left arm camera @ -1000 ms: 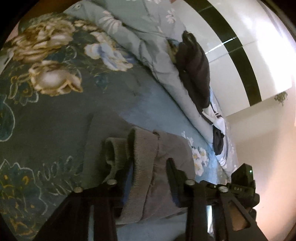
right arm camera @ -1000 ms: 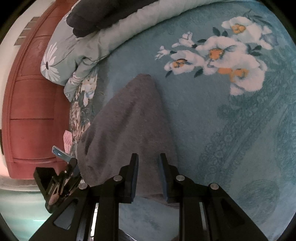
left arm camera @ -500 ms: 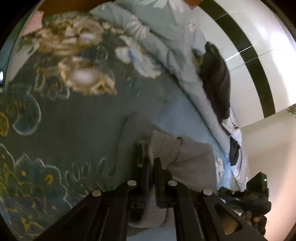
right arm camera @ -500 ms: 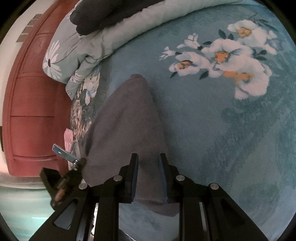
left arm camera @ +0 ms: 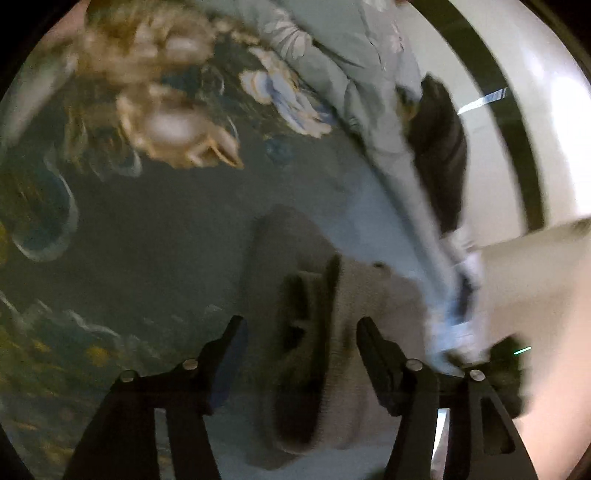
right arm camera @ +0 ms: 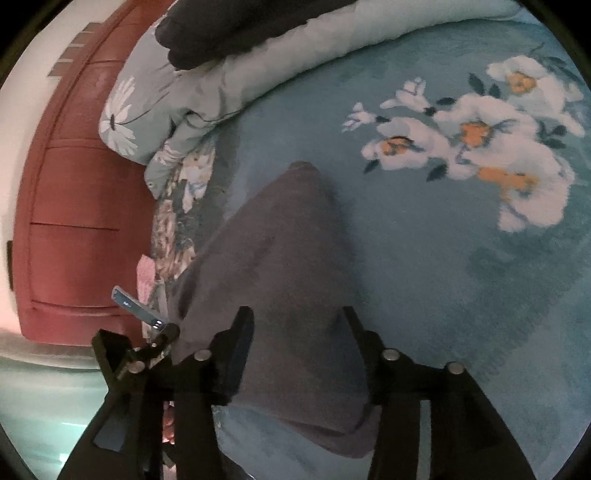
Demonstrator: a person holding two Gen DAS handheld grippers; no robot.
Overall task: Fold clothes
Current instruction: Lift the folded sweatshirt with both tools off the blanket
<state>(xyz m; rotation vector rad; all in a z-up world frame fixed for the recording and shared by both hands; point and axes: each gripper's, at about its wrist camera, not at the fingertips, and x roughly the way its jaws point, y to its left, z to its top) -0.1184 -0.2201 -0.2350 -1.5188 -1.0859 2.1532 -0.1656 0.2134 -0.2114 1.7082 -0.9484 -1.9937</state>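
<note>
Jaws of both the left gripper (left arm camera: 299, 339) and right gripper (right arm camera: 295, 325) are opening, straddling the grey garment (right arm camera: 280, 258) on the bed (right arm camera: 424, 258) unpinched.

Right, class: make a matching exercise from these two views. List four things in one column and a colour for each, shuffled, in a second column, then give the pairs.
Things:
1. folded garment
2. bedspread
3. headboard
4. bundle on the quilt

Colours:
A. reddish brown
B. black
C. grey
D. teal with white flowers

Pairs: 1-C, 2-D, 3-A, 4-B
</note>
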